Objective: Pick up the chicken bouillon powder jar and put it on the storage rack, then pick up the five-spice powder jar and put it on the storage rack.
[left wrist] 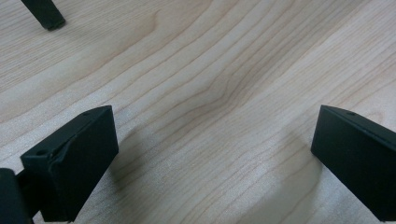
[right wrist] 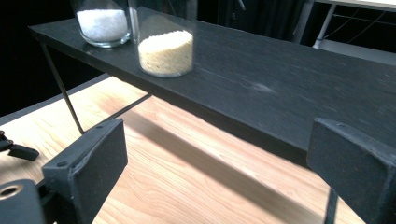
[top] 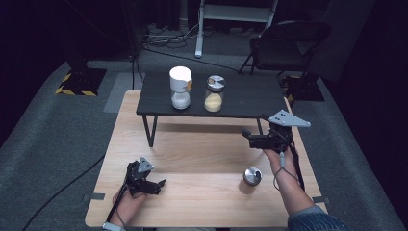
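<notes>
Jaws of my right claw (top: 251, 137) stand spread, empty, before the black shelf (right wrist: 299, 93). Ahead-left stands the jar of yellow grains (right wrist: 166, 51); I should approach level, centred.

A glass jar of white grains (top: 180, 89), upright with a pale lid, stands on the raised black shelf (top: 240, 94) toward its left half. Just beside it, to its right, an upright glass jar of yellowish grains (top: 214, 94) stands on the same shelf, its lid partly metal. A small round metal lid (top: 252, 175) lies flat on the wooden tabletop, well in front of the shelf, toward its right end.
</notes>
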Demonstrator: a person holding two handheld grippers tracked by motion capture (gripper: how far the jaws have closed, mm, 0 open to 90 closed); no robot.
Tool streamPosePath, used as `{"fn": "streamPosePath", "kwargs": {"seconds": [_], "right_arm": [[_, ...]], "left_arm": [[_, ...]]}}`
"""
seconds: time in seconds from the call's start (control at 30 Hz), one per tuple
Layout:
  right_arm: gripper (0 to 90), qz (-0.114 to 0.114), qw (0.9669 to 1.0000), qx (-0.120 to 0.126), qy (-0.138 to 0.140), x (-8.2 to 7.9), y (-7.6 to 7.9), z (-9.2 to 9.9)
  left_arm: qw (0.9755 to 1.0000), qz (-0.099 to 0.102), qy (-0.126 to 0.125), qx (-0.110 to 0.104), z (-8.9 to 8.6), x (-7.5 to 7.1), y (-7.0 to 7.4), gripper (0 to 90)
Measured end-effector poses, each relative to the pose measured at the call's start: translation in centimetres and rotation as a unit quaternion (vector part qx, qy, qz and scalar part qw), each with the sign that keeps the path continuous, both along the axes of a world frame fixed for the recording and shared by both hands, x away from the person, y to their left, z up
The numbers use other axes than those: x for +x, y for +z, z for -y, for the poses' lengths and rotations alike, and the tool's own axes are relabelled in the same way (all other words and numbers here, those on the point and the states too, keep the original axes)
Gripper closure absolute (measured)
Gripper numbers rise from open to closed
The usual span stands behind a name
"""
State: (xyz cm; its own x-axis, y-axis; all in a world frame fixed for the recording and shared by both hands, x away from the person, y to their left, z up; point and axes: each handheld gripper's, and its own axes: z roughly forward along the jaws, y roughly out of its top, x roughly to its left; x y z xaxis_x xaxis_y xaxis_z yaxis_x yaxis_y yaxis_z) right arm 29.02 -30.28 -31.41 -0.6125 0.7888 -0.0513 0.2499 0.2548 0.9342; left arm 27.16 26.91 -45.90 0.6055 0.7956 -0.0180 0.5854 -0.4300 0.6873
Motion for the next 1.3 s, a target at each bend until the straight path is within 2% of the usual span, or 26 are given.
{"fn": "streamPosePath", "kwargs": {"seconds": [0.2,0.3,0.57,0.87,1.0,1.3], "right_arm": [[4.8,-0.001,1.0,0.001,-0.006,-1.3,-0.8,1.5],[4.8,0.003,0.9999,-0.01,-0.009,-2.3,-1.2,2.2],[4.7,0.004,1.0,0.004,-0.006,-4.3,-2.2,4.1],[4.8,0.007,0.9999,0.008,-0.001,-6.0,-3.3,5.1],[4.8,0.011,0.9999,0.009,0.006,-6.6,-4.3,5.4],[4.1,-0.009,0.9998,0.015,0.01,-7.5,-6.8,5.8]], "left_arm": [[1.0,0.0,0.0,0.0,0.0,0.0,0.0,0.6],[1.0,0.0,0.001,0.0,0.0,0.0,0.0,0.6],[1.0,0.0,0.001,0.0,0.0,0.0,0.0,0.6],[1.0,0.001,0.003,0.0,0.0,-0.2,0.0,0.5],[1.0,0.001,0.003,0.0,0.0,-0.2,0.0,0.6],[1.0,0.001,0.003,0.0,0.0,-0.2,0.0,0.6]]}}
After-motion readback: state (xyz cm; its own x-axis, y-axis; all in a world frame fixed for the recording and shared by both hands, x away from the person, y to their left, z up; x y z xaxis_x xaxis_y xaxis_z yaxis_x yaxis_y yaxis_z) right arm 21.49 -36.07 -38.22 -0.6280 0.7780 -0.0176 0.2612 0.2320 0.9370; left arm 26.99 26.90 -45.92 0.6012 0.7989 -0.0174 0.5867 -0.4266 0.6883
